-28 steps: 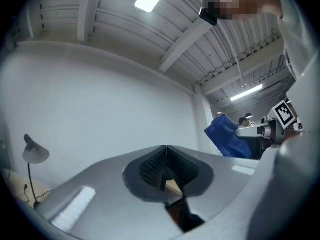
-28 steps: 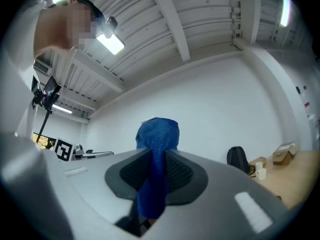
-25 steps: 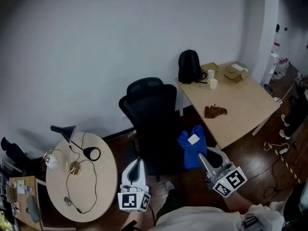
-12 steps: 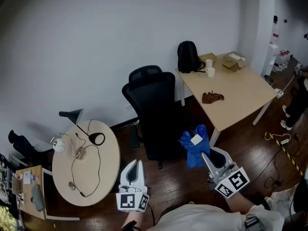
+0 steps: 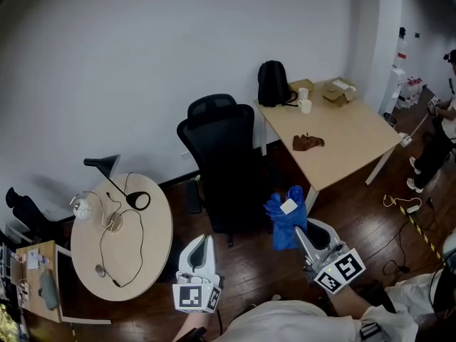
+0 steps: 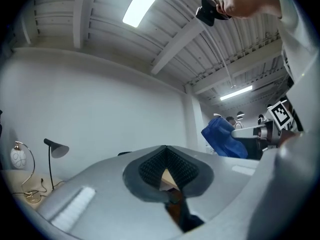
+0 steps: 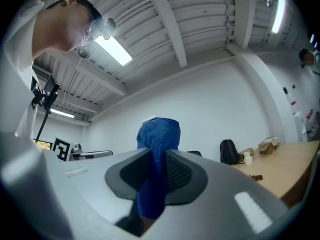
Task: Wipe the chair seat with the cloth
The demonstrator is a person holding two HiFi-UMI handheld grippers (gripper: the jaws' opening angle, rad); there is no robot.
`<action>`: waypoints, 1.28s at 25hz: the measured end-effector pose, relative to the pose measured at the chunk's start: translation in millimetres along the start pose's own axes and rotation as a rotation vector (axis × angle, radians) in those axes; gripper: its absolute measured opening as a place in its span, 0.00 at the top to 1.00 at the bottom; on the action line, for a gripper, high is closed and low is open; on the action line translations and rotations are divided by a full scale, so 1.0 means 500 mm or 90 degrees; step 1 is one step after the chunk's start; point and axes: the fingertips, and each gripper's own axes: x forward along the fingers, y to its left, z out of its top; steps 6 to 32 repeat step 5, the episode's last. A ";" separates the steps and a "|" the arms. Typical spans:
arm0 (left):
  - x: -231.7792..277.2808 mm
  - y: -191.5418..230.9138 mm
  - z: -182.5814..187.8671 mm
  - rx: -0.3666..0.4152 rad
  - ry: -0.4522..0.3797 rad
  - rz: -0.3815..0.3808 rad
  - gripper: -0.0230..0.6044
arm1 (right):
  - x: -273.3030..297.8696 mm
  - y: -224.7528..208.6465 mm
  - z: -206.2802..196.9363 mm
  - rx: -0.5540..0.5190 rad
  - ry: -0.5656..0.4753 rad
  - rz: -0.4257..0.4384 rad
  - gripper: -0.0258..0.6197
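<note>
Just beside the black office chair, the right gripper pinched a blue cloth between its jaws, the fabric standing upright above them. The left gripper, jaws pressed together on nothing, hovered over the dark wood floor near a round table.
</note>
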 end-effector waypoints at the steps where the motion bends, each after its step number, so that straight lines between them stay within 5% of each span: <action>1: 0.004 -0.001 0.009 -0.001 -0.008 -0.004 0.88 | 0.002 -0.004 0.001 -0.003 0.004 -0.001 0.85; 32: 0.030 -0.006 0.029 -0.027 -0.023 -0.012 0.88 | 0.019 -0.032 0.006 0.003 0.019 -0.005 0.85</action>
